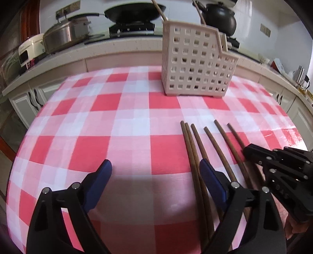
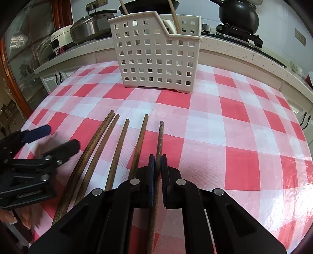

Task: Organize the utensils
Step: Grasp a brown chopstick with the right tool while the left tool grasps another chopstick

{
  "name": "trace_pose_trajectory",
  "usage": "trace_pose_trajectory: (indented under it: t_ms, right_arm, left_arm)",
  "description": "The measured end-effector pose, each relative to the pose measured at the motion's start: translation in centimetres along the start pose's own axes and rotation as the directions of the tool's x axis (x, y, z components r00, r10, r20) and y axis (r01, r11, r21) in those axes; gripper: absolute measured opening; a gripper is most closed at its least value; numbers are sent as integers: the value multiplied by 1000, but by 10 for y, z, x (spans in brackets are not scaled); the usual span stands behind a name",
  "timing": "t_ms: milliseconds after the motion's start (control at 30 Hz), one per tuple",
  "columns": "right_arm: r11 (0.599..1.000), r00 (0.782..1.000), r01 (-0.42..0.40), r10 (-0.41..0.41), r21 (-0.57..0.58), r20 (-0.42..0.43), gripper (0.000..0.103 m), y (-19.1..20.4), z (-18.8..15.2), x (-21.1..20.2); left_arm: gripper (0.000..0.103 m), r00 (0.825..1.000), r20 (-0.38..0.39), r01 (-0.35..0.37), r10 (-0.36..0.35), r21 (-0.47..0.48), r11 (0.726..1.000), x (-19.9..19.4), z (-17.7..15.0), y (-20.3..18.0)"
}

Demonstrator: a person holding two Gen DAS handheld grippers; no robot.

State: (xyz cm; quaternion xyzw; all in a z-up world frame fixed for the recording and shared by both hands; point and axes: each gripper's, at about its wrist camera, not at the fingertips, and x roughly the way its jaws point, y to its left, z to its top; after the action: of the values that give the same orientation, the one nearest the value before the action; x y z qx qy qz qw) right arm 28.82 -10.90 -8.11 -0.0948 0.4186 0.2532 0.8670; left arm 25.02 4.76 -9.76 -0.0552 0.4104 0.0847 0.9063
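Several brown wooden chopsticks [image 2: 115, 148] lie side by side on the red-and-white checked tablecloth [image 2: 234, 136], also in the left wrist view [image 1: 192, 148]. My right gripper [image 2: 158, 156] is shut on the rightmost chopstick [image 2: 160, 136], low over the cloth; in the left wrist view [image 1: 252, 150] it shows at the right. My left gripper [image 1: 154, 166] is open and empty, its right finger [image 1: 211, 175] over the leftmost chopsticks; it appears at the left in the right wrist view [image 2: 58, 138]. A white perforated utensil holder [image 1: 197, 66] stands upright at the far side, also in the right wrist view [image 2: 156, 52], with a few wooden handles sticking out.
Behind the table runs a kitchen counter [image 1: 117, 46] with a stove, a black wok [image 1: 135, 11], a steel pot [image 1: 62, 35], a rice cooker [image 1: 29, 48] and a black kettle [image 2: 238, 11]. White cabinets [image 1: 29, 97] stand below the counter.
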Motion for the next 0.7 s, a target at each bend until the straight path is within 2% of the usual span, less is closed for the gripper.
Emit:
trace_pose_trajectory:
  t_ms: [367,433,567,700]
  right_arm:
    - [999,999,-31,31,15,6,7,-4,-1,-2]
    - [999,999,-34,33,15,7,7,-4,-1,-2]
    - [999,999,-35,35,14,4,7,-5,-1,-2]
    - [1000,1000,-31,31,3,-3,7,-4,0,0]
  left_arm:
    - [88,998,-55,-21,20,-21,1000,15,2,1]
    - [87,997,-59,-46,46,-2,999,18,2,-4]
    - [86,997,-55,-45,46,20,999,18,2,-12]
    - [78,998,-57,-39,39,6,999,19,5,-9]
